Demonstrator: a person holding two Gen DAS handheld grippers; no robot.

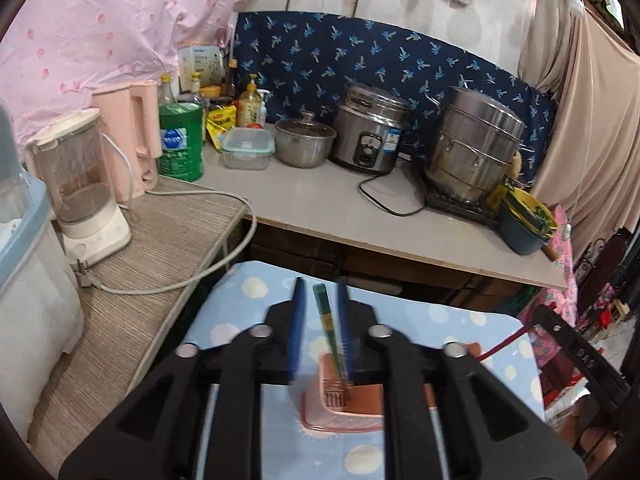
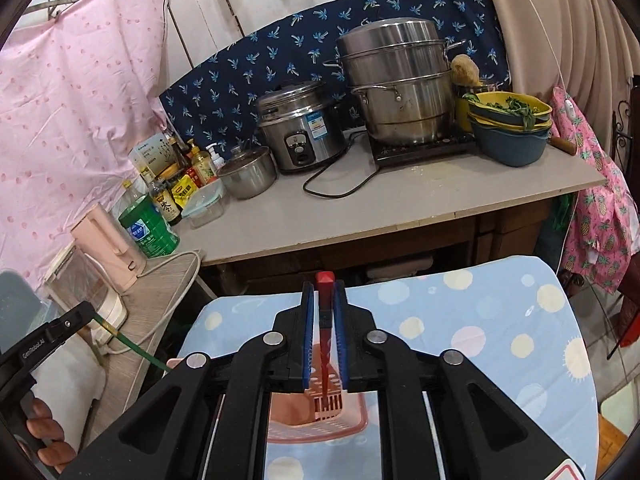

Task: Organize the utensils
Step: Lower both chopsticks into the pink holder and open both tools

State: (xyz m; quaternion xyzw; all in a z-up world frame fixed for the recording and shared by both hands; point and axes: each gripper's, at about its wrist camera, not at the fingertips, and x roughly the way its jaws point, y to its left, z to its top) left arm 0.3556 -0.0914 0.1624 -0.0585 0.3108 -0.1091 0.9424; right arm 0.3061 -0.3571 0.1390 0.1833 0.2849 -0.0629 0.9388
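Pink slotted basket, red utensil upright.

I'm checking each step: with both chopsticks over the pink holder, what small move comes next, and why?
Probably open the right gripper wider: its red chopstick already dips into the pink holder but sits between near-closed jaws. The left gripper already stands clear of the green chopstick.

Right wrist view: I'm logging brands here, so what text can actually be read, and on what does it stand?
"GenRobot.AI": on the left hand-held gripper's black body, at the left edge.
Blue label on the green bottle: too blurred to read.
Sticker on the rice cooker: too small.
Dark sauce bottle: large characters, not legible.
Yellow packet and box: unreadable.
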